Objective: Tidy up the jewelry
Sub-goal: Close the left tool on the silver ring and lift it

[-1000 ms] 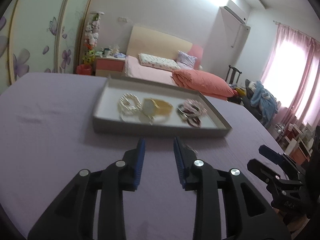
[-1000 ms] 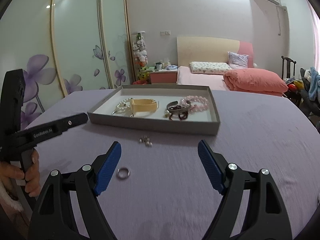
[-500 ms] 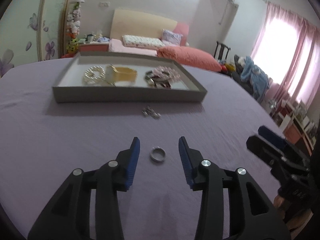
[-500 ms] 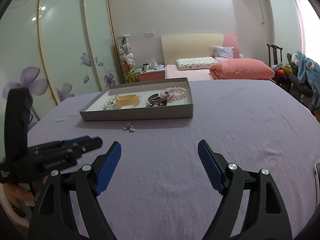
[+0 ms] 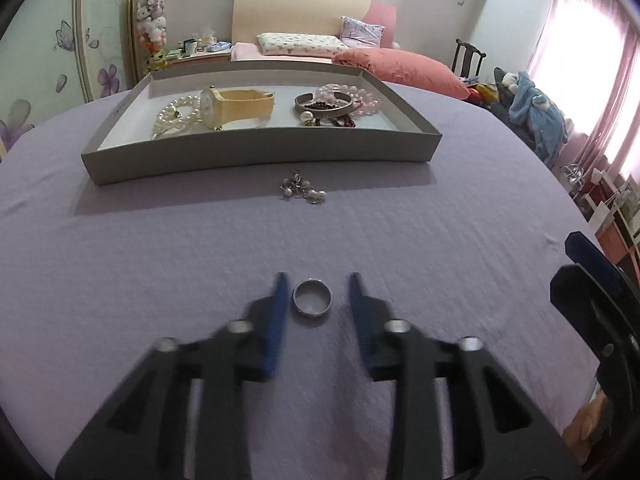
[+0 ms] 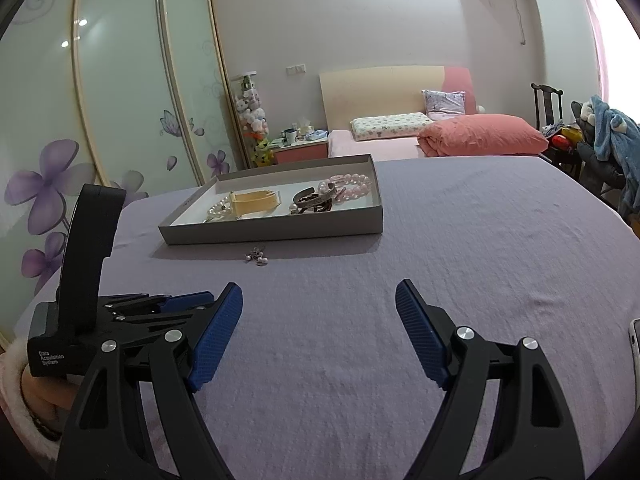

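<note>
A silver ring (image 5: 312,298) lies flat on the purple cloth between the tips of my left gripper (image 5: 318,294), which is open with small gaps on both sides of the ring. Silver pearl earrings (image 5: 302,192) lie in front of a grey tray (image 5: 260,154), also in the right wrist view (image 6: 256,257). The tray (image 6: 272,232) holds a pearl bracelet (image 5: 176,114), a yellow watch (image 5: 236,105), a silver bangle (image 5: 324,103) and a pink bead bracelet (image 5: 352,92). My right gripper (image 6: 319,300) is open and empty over bare cloth, to the right of the left gripper (image 6: 180,302).
The round table is covered by the purple cloth (image 5: 460,220). A bed with a pink quilt (image 5: 400,66) stands behind it. A wardrobe with flower doors (image 6: 120,120) is at the left. A chair with blue clothing (image 6: 612,132) is at the right.
My left gripper moved forward and down so its tips now flank the ring. My right gripper drew back to the right; the ring is no longer in its view.
</note>
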`<state>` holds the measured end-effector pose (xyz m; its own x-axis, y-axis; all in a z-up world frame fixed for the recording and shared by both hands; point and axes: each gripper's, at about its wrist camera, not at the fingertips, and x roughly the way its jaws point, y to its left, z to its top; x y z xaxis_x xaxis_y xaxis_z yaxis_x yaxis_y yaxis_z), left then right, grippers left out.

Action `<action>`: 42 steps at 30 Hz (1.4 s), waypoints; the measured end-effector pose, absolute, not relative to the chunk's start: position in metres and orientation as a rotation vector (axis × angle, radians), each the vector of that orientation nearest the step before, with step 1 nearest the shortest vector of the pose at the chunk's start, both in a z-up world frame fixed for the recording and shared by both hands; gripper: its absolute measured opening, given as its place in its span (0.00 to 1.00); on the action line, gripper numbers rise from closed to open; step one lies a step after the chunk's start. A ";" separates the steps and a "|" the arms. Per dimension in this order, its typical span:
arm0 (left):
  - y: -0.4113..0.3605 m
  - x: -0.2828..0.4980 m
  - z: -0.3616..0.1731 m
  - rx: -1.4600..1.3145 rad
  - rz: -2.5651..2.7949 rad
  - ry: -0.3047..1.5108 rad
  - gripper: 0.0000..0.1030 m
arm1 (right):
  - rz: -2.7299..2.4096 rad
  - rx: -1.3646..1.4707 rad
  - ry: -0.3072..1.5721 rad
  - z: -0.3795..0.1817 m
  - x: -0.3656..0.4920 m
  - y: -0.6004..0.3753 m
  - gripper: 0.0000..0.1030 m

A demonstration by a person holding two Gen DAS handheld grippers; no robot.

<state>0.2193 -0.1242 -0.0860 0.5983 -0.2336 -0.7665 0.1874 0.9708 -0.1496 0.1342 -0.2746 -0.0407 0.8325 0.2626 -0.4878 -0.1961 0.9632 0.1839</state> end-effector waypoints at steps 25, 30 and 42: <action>-0.024 0.235 -0.063 -0.201 -0.070 0.823 0.02 | 0.277 0.100 0.591 -0.042 0.154 -0.246 0.77; -0.007 0.233 -0.057 -0.219 -0.073 0.813 0.02 | 0.293 0.101 0.630 -0.046 0.161 -0.236 0.77; -0.064 0.221 -0.077 -0.064 -0.209 0.889 0.29 | 0.296 0.092 0.635 -0.045 0.162 -0.231 0.77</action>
